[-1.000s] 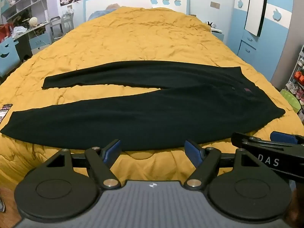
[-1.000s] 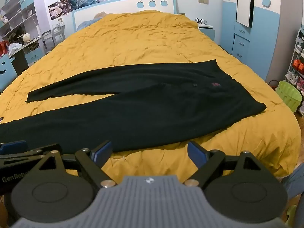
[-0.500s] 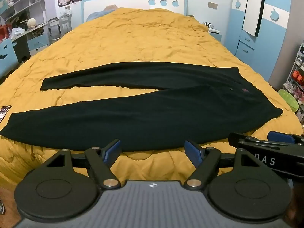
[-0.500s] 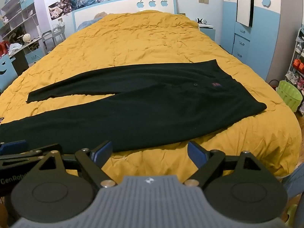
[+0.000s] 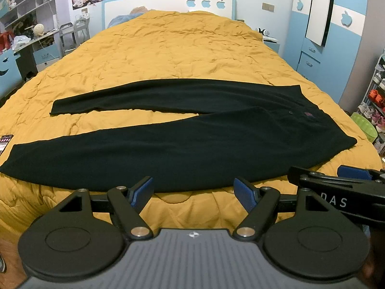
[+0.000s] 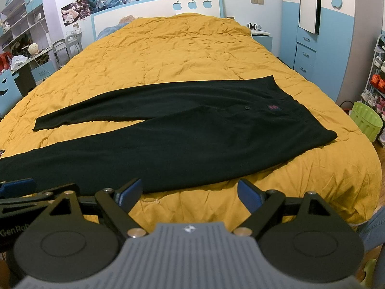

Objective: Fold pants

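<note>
Lying flat: pants (image 5: pixel 182 149) spreading black across the near part of the bed (image 5: pixel 173 55), waistband end pointing right, two legs running left with a wedge of yellow cover between them.
Fold state: judging nothing folded yet; legs still apart.
Left tool (image 5: pixel 193 190): hovering just off the near edge of the pants, blue pads standing wide apart, gripping nothing.
Right tool (image 6: pixel 189 191): hanging likewise before the near hem line, pads apart and empty.
Risking, cover: pinching the crumpled quilt along with the cloth, since both lie pressed together at the near edge.
Risking, layers: catching only the top layer of the near leg, leaving the under layer dragging and the fold skewing.
Risking, slip: dragging the whole garment over the smooth cover instead of lifting it, spoiling the alignment of the legs.
Risking, collision: crossing tools, each showing at the edge of the other's view, sitting close side by side.
Hiding: near leg's cuff running out of the right view at the left; seams and creases drowning in the black cloth.
Blurring: small red label (image 6: pixel 274 107) and button (image 6: pixel 246 107) near the waistband, too small for reading.
Cut off: dark flat object (image 5: pixel 5 141) at the bed's left edge, kind unclear.
</note>
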A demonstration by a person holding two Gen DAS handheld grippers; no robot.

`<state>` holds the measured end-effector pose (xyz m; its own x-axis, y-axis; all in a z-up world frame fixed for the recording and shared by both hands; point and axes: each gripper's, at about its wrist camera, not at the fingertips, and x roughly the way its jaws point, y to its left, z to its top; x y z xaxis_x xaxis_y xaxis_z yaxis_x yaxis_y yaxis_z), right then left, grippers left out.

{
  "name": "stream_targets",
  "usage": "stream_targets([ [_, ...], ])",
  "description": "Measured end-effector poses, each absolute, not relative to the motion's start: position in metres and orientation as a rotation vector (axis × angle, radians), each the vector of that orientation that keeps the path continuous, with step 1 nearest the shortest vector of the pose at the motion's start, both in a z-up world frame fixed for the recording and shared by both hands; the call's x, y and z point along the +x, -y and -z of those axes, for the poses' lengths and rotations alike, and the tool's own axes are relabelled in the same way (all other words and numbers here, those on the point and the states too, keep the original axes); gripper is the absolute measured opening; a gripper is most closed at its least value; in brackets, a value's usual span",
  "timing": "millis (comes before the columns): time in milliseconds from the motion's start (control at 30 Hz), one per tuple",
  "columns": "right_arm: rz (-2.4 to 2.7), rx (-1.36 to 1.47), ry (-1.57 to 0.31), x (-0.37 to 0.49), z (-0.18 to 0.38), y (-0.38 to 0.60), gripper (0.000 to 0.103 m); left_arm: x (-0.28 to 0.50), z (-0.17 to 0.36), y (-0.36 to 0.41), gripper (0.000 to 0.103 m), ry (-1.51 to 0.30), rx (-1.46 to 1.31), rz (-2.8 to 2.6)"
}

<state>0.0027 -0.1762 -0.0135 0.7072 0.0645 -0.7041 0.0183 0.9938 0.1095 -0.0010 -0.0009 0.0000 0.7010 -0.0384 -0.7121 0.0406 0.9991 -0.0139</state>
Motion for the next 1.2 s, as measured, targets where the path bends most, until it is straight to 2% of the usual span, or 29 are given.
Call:
stream_targets([
  [1200,-0.022,0.111,-0.789,0.0013,0.0175,0.1734,0.082,-0.0007,0.0009,0.0061,0.088,-0.796,0.008,0.047],
])
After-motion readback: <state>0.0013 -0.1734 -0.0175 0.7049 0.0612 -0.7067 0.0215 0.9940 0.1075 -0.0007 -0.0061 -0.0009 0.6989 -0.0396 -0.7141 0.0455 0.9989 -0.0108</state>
